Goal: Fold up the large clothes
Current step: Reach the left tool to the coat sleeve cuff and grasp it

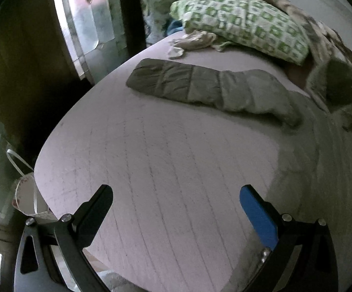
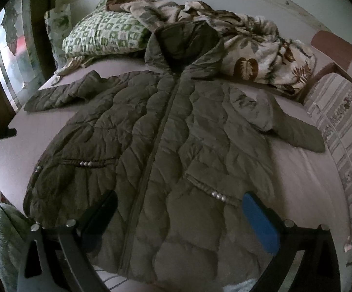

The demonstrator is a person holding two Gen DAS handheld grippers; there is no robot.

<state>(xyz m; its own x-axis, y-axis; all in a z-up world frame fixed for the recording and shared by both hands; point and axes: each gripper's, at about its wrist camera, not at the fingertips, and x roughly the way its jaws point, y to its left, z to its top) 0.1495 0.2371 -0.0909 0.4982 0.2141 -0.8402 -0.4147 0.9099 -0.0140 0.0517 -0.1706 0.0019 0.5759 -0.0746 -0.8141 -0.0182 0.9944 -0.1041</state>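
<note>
Across the pale bed sheet (image 1: 176,170) the olive quilted jacket (image 2: 166,146) lies flat, zip running straight away from the right gripper (image 2: 178,216), both grippers gaping empty, while its outstretched sleeve (image 1: 200,87) lies crosswise ahead of the left gripper (image 1: 176,209).

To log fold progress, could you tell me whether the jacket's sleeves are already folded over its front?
No, both sleeves of the jacket lie spread outward on the bed.

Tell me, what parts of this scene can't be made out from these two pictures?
- Left view: most of the coat is cut off; only one sleeve shows.
- Right view: the coat's bottom hem is hidden behind the right claw.
- Right view: the blanket covers part of the pillow.
- Left view: the window is blurred.
</note>
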